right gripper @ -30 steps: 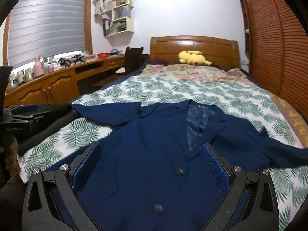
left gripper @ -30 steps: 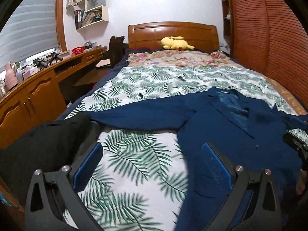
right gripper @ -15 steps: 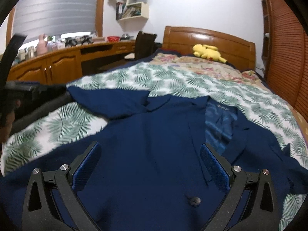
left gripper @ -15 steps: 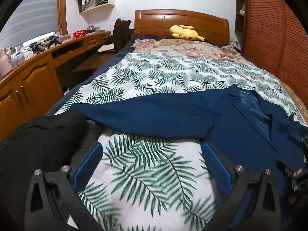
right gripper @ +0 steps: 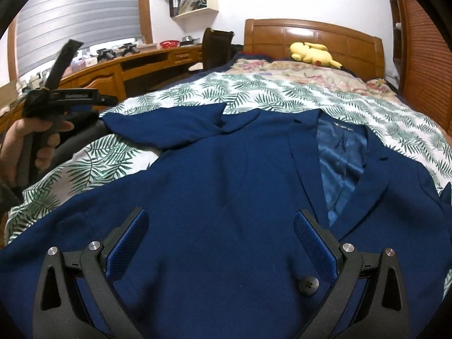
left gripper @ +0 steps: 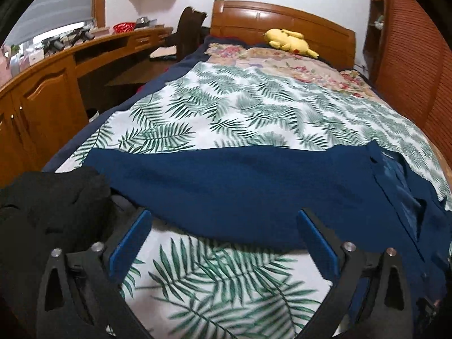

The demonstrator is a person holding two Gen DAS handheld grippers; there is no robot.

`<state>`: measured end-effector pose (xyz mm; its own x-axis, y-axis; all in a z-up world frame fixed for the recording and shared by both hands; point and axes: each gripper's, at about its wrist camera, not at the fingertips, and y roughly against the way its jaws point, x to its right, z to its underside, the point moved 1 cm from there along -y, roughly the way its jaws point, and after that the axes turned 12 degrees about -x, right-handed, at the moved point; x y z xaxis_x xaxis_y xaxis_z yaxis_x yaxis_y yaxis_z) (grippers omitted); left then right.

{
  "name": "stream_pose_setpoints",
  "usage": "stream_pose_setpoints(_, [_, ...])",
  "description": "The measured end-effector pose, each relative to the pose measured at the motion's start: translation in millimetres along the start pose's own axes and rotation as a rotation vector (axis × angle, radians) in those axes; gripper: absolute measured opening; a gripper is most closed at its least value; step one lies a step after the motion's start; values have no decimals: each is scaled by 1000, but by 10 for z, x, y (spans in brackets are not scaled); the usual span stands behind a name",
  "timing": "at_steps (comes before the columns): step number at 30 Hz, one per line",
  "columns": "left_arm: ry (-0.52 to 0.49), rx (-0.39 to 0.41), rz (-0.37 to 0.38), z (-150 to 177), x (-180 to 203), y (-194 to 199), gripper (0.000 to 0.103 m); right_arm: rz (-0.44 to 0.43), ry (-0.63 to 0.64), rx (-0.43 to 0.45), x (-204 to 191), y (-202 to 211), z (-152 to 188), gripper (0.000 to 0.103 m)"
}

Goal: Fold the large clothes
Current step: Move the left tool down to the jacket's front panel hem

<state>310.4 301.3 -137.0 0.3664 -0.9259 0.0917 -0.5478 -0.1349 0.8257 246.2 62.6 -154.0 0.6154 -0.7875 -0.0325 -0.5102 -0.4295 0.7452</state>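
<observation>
Two tools hover over a bed (left gripper: 254,107) spread with a palm-leaf cover. A dark blue jacket (right gripper: 226,197) lies face up across it, lapels parted to show shiny lining, one sleeve (left gripper: 212,180) stretched flat toward the bed's left edge. The left tool (left gripper: 223,243) hangs with its blue pads spread wide, holding nothing, just before that sleeve. The right tool (right gripper: 220,240) is likewise spread and empty above the jacket's front, a button (right gripper: 308,284) near its right finger. Black cloth (left gripper: 48,206) is bunched beside the left tool.
</observation>
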Motion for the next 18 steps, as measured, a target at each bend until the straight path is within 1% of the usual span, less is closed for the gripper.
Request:
stream_pose_setpoints(3, [36, -22, 19, -3, -120, -135, 86, 11, 7, -1, -15, -12, 6, 103])
stream_pose_setpoints(5, [59, -49, 21, 4, -181, -243, 71, 18, 14, -3, -31, -20, 10, 103])
stream_pose_setpoints(7, [71, -83, 16, 26, -219, -357, 65, 23, 20, -8, -44, -34, 10, 103])
stream_pose_setpoints(10, [82, -103, -3, 37, -245, -454, 62, 26, 21, -12, -53, -40, 15, 103])
stream_pose_setpoints(14, [107, -123, -17, 18, -289, -553, 62, 26, 22, -12, -55, -40, 16, 103])
stream_pose_setpoints(18, [150, -152, 15, -15, -389, -665, 59, 25, 21, -12, -55, -41, 15, 103])
